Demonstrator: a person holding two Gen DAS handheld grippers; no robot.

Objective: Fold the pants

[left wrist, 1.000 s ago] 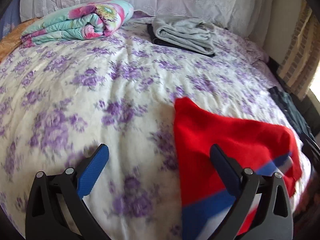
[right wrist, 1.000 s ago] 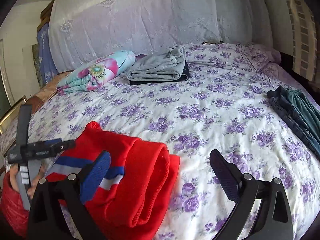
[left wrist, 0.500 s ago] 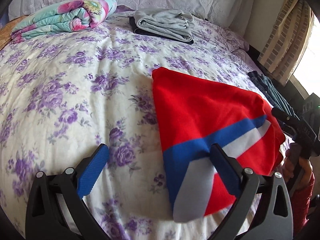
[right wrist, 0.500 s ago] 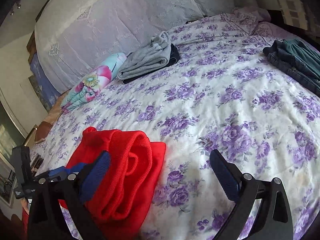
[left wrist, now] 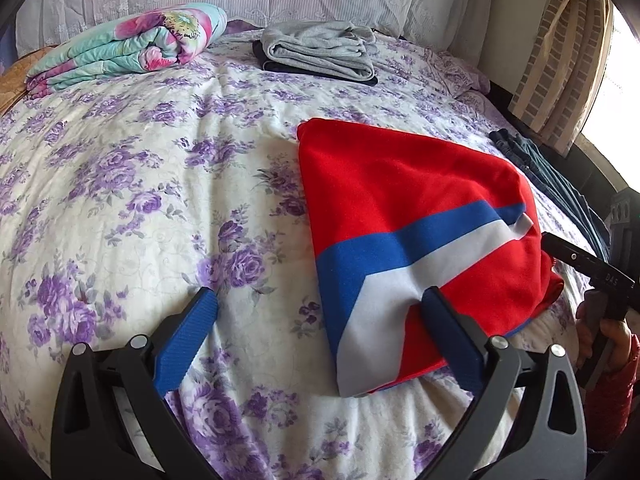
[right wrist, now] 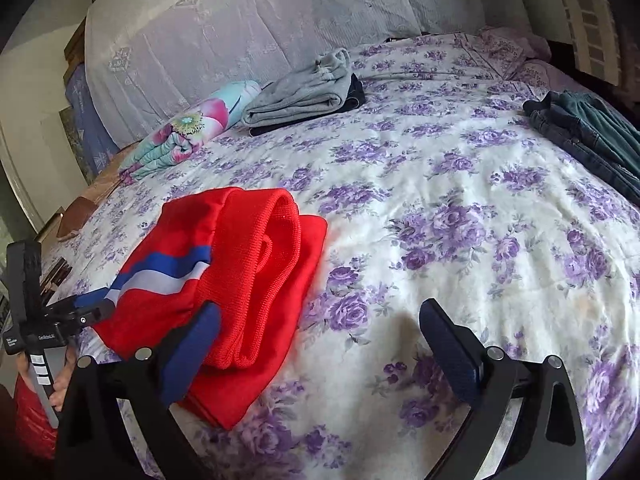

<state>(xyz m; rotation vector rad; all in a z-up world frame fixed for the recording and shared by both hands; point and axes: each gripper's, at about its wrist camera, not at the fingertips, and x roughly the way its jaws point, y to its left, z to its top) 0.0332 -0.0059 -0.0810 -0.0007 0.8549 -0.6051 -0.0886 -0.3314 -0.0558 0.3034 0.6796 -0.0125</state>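
Red pants with a blue and grey stripe (left wrist: pixel 408 216) lie folded on the floral bedspread near the bed's front edge; in the right wrist view the pants (right wrist: pixel 240 280) show their rolled waistband. My left gripper (left wrist: pixel 320 320) is open and empty, its right finger just in front of the pants' near corner. My right gripper (right wrist: pixel 320 328) is open and empty, its left finger beside the pants. The other gripper shows at the edge of each view: the right gripper (left wrist: pixel 588 268) and the left gripper (right wrist: pixel 36 320).
A folded grey garment on a dark one (left wrist: pixel 320 54) and a rolled floral blanket (left wrist: pixel 128 50) lie at the far side by the lace-covered pillows. Dark jeans (right wrist: pixel 592 136) lie at the bed's right edge. The floral bedspread (right wrist: pixel 460 208) covers the bed.
Both grippers have pulled back from the pants and stay open. The left view swung right so the pants now sit fully in front; the right view tilted and shifted slightly.
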